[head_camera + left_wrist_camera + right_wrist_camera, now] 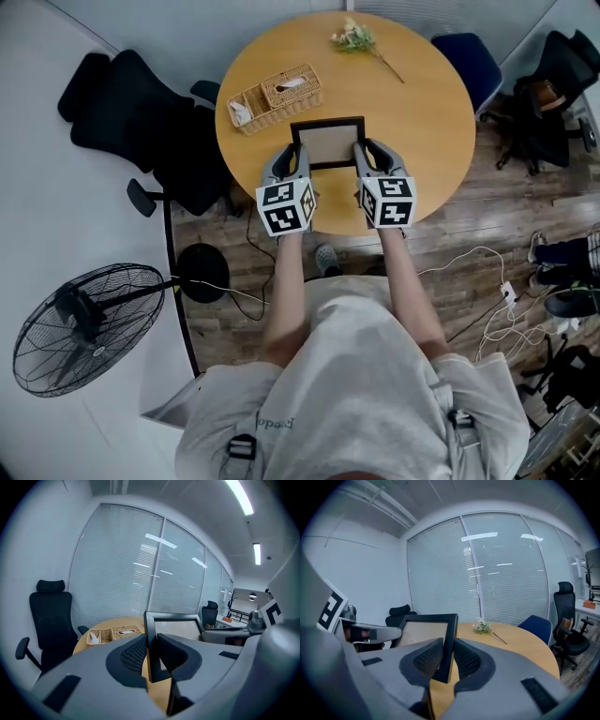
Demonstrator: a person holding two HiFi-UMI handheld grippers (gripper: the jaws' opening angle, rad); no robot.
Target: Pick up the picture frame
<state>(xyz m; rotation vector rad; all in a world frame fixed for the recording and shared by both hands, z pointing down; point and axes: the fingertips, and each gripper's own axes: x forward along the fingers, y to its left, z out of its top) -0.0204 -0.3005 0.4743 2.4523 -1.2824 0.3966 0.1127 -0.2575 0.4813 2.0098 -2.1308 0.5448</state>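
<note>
Head view with both gripper views. One wicker basket (276, 97) stands on the far left part of the round wooden table (422, 112). It has two sections. The smaller left one holds a crumpled white item. The larger right one has a woven lid with a slot through which white tissue shows. One picture frame (327, 142), black-edged with a pale panel, is held over the near half of the table. The left gripper (298, 153) is clamped on its left edge and the right gripper (362, 152) on its right edge. One flower sprig (357, 38) lies at the far rim. Around the table stand three chairs, two black (141, 122) and one blue (469, 58), and one floor fan (82, 324).
</note>
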